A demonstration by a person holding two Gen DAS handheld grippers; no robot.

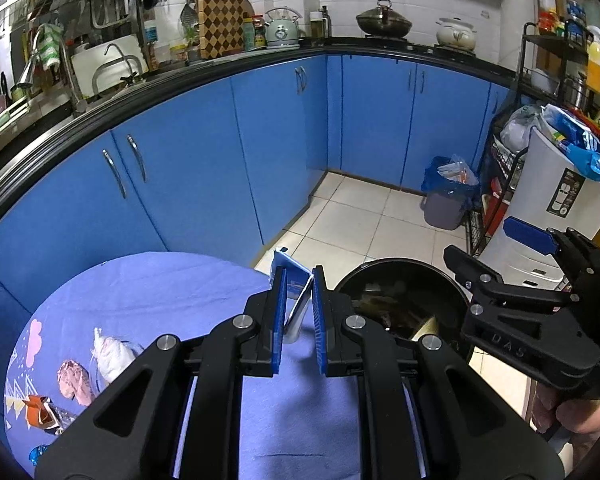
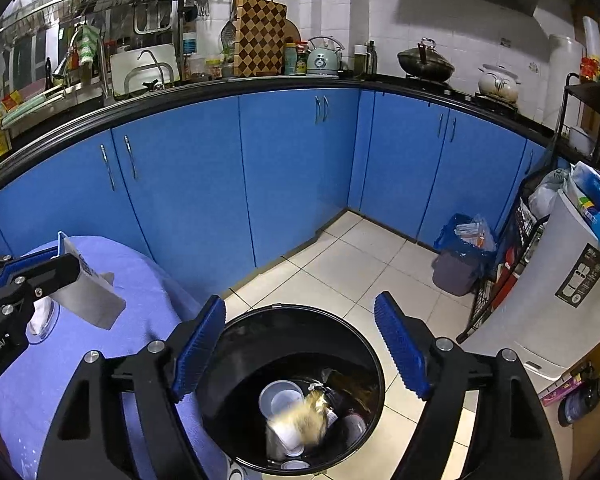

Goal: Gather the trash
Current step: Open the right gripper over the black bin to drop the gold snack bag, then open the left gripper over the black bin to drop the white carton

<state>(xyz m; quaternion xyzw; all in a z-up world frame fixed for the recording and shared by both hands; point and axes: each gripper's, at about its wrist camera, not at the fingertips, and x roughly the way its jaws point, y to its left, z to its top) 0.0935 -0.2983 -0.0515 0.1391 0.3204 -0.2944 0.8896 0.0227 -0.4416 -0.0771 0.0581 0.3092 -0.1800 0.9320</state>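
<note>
My left gripper (image 1: 299, 280) is shut on a blue and white carton (image 1: 298, 300), held over the edge of the table with the purple cloth (image 1: 160, 288). The carton (image 2: 88, 292) and the left gripper (image 2: 66, 258) also appear at the left of the right wrist view. My right gripper (image 2: 298, 302) hangs open over the black bin (image 2: 236, 328), with nothing between its fingers. A blurred golden wrapper (image 2: 304, 416) is inside the bin among cups and other trash. On the cloth lie a pink wrapper (image 1: 74, 380), a whitish crumpled piece (image 1: 110, 356) and an orange wrapper (image 1: 38, 412).
Blue cabinets (image 1: 260, 152) curve behind the table. A small grey bin with a blue bag (image 1: 446, 200) stands on the tiled floor in the corner. A white appliance (image 1: 548, 216) and a black wire rack (image 1: 496, 184) stand to the right.
</note>
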